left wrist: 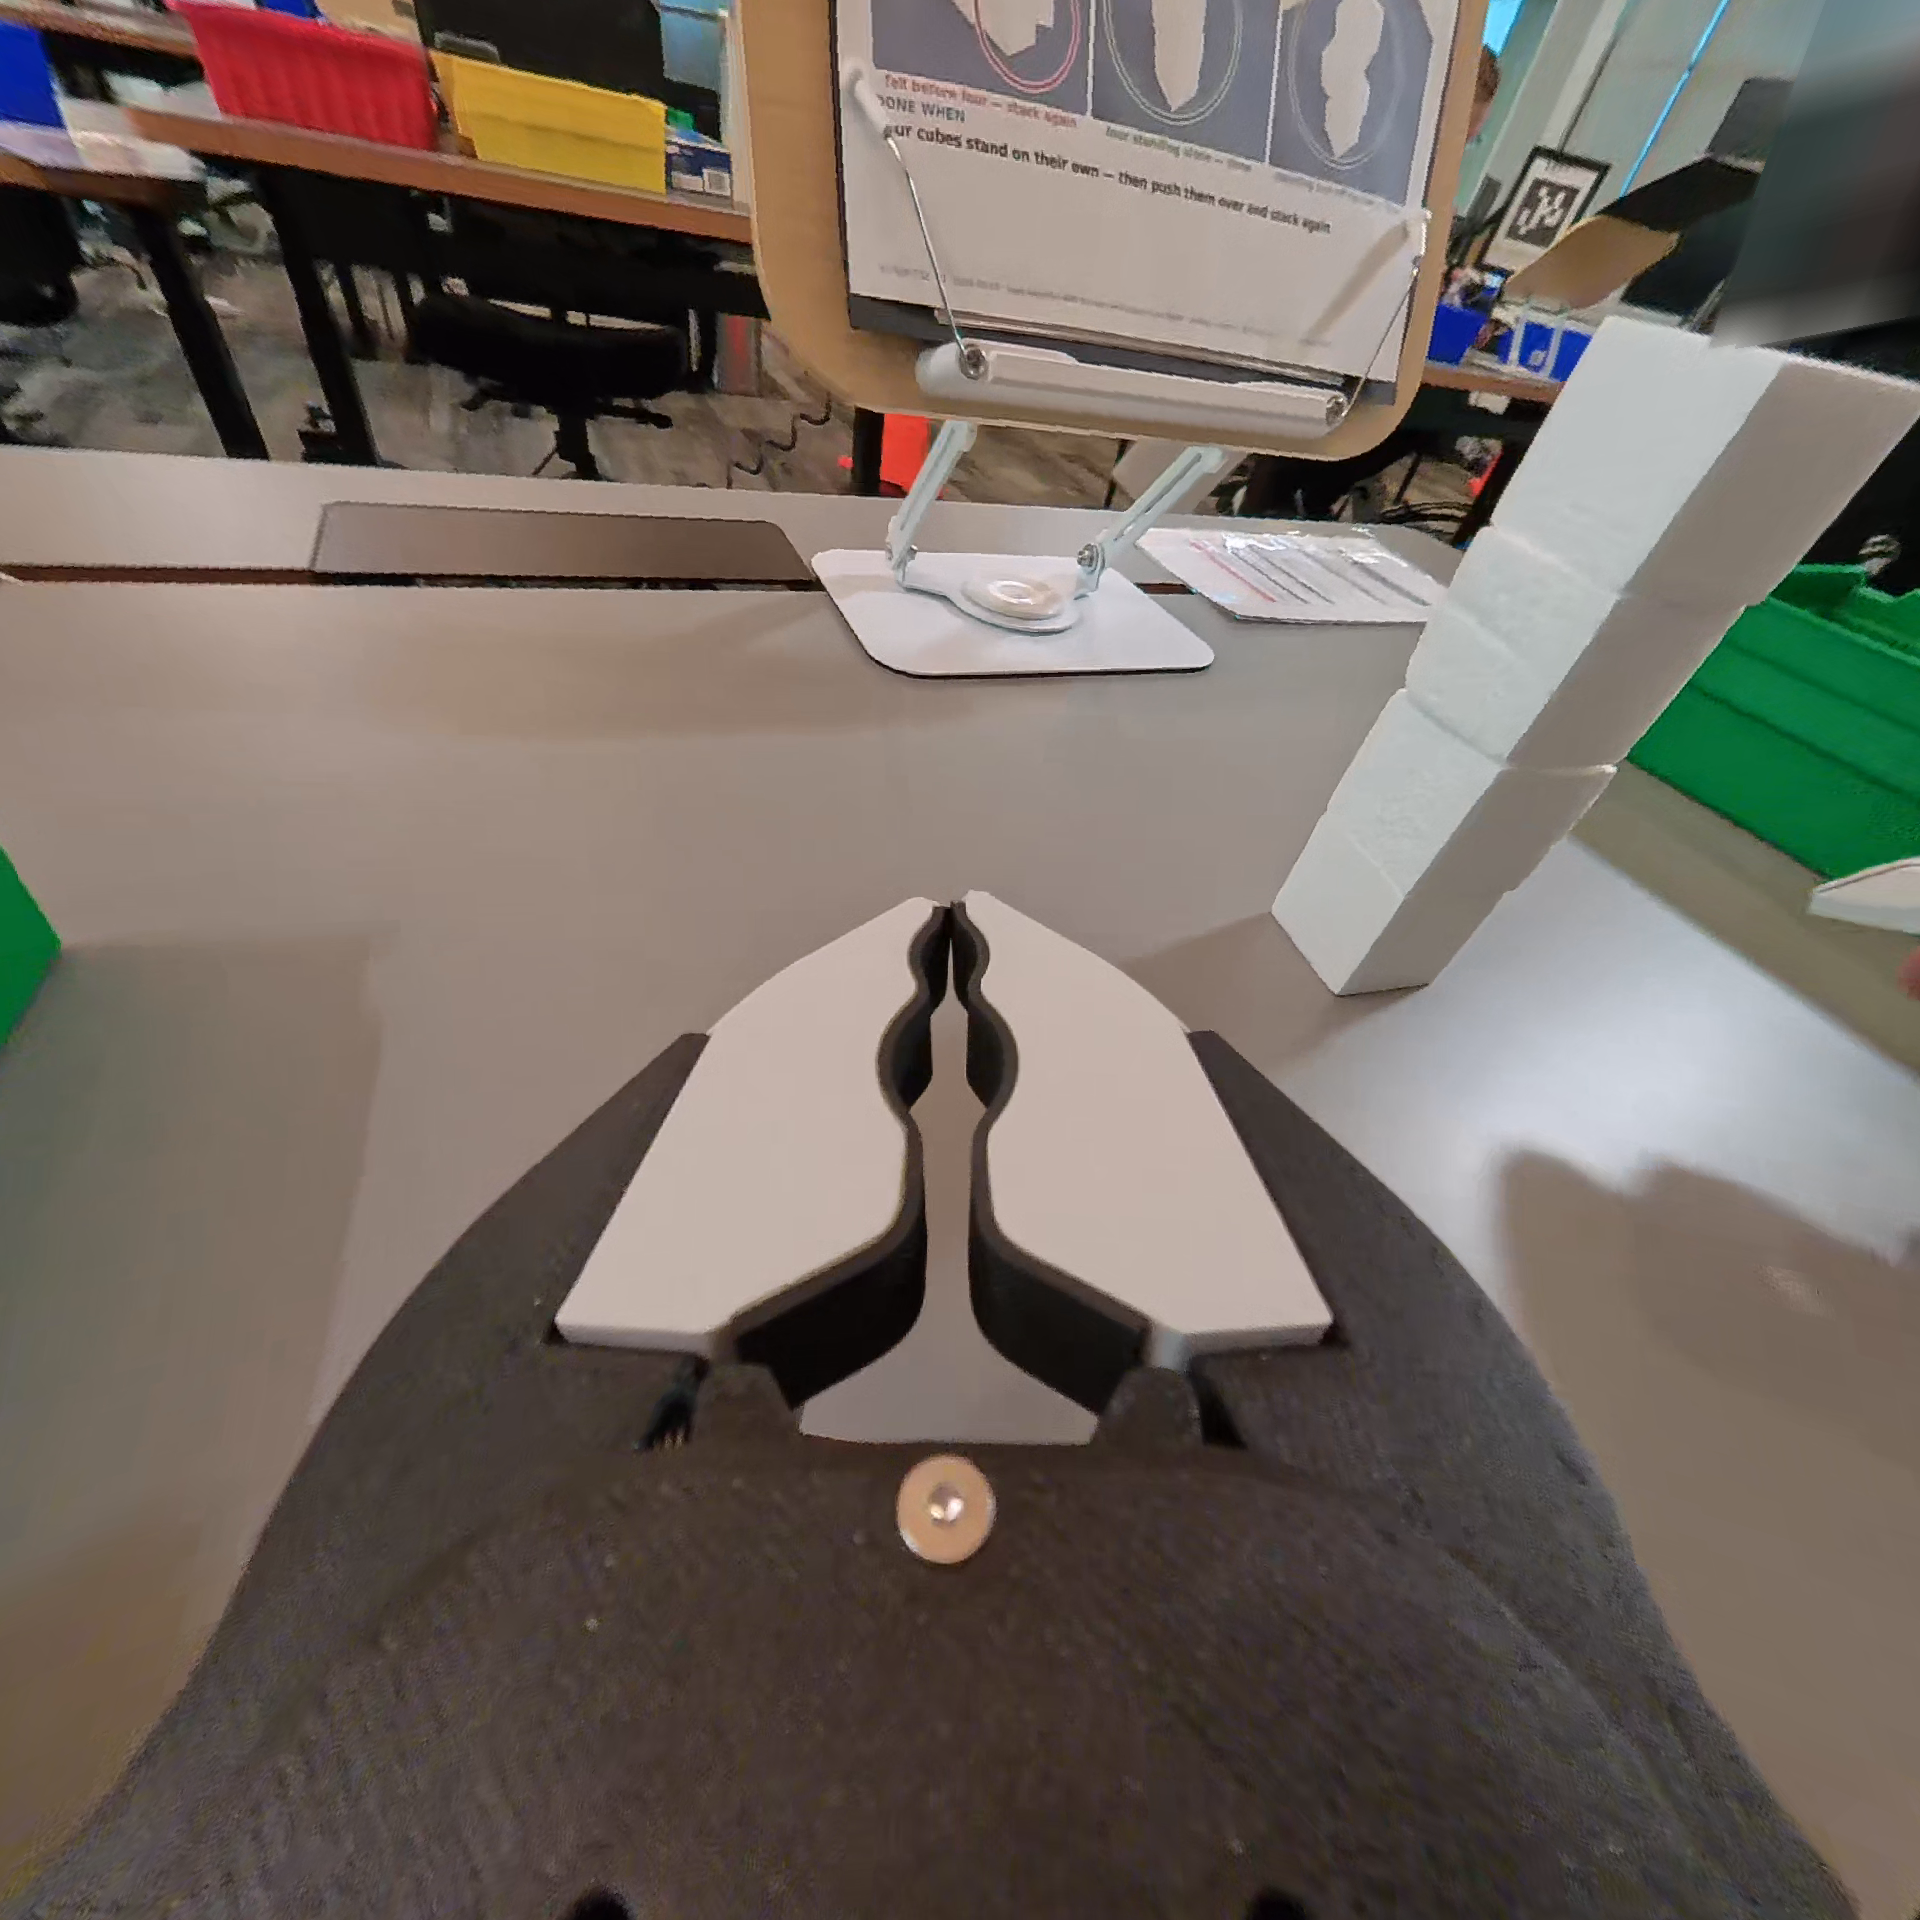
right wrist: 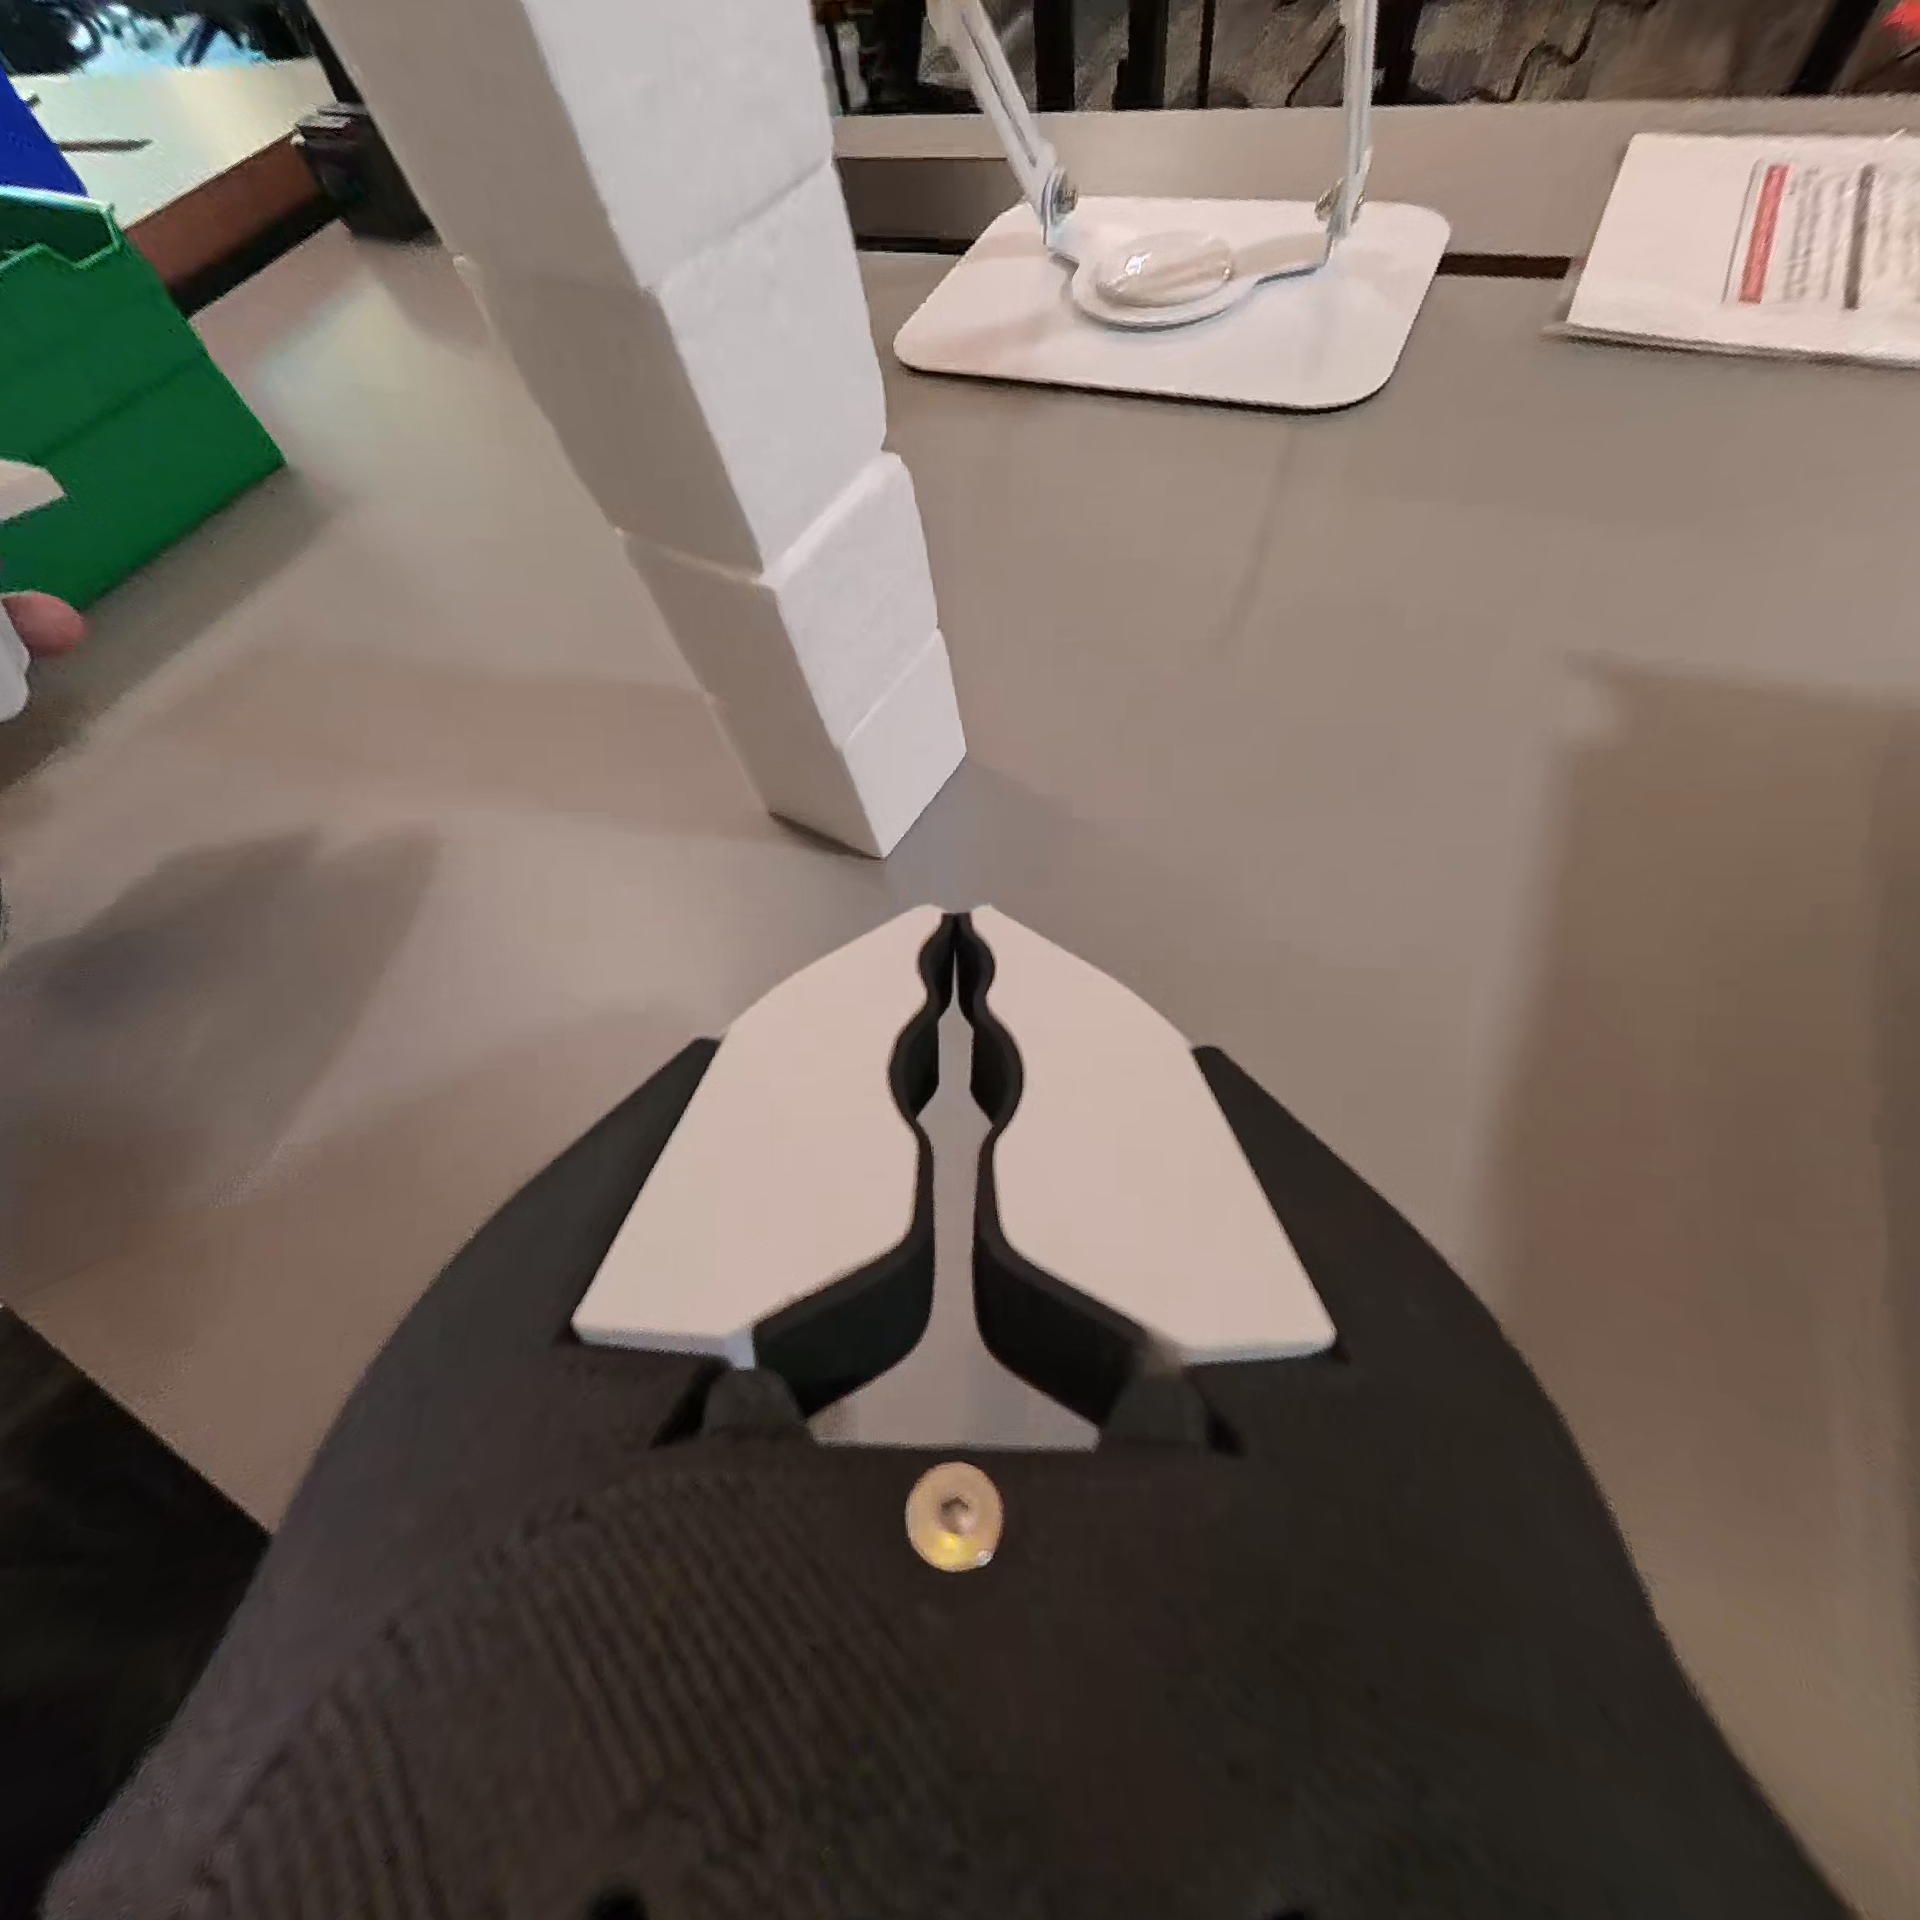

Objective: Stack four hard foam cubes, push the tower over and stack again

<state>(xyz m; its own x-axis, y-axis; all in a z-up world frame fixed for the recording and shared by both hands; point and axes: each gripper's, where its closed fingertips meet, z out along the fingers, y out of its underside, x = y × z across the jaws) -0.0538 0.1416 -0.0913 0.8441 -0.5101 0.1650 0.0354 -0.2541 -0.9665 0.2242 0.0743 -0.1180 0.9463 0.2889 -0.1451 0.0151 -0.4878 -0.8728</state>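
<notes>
Two hand-held grippers, both closed and empty.
The left gripper (left wrist: 951,914) points forward, its white fingers (left wrist: 810,1122) meeting at the tips; the right gripper (right wrist: 961,920) shows the same pose, fingertips (right wrist: 1023,951) pressed together, nothing held between.

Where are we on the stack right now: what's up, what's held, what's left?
Done: a tower of white foam cubes stands free on the grey table, with slight offsets at its seams; I cannot count them surely. In hand: nothing; the left gripper and right gripper are both shut, empty, apart from the tower. Left: no loose cube shows in either view.
</notes>
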